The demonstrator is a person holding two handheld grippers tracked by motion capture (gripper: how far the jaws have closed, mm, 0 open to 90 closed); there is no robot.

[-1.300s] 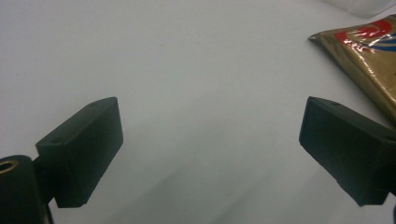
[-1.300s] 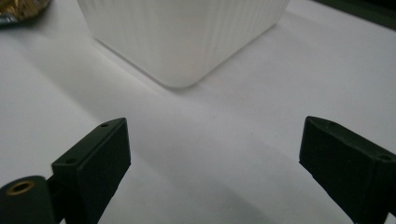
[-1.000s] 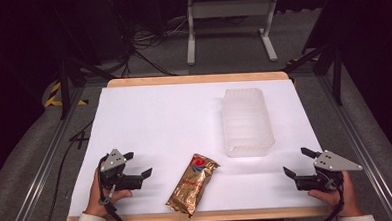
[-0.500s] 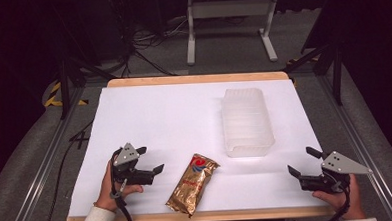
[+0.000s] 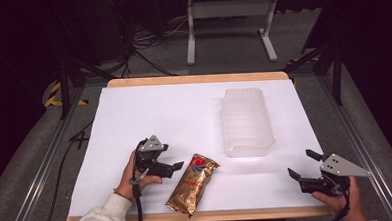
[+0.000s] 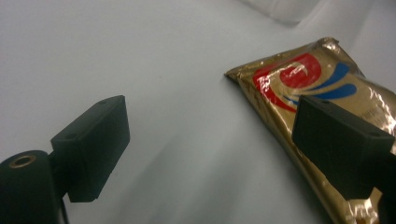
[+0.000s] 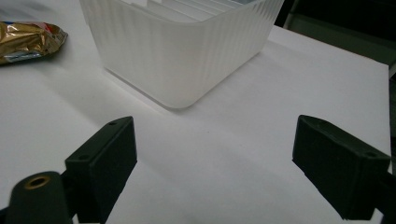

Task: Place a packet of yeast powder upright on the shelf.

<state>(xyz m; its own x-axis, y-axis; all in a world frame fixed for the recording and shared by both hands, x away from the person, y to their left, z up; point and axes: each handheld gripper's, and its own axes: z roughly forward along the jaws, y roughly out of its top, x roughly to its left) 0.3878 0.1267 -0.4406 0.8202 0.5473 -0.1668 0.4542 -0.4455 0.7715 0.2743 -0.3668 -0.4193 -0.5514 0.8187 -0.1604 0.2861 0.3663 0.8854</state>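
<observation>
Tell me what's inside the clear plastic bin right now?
Nothing shows inside the clear plastic bin: the high view looks down on its ribbed floor. In the right gripper view its frosted near wall hides the bottom. The gold snack packet lies outside it on the white table.

gold foil pouch [image 5: 192,183] | red/blue logo | flat, diagonal | table front edge

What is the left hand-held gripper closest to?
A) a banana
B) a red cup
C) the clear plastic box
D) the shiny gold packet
D: the left hand-held gripper hangs open right beside the shiny gold packet, while the clear plastic box stands farther back.
</observation>
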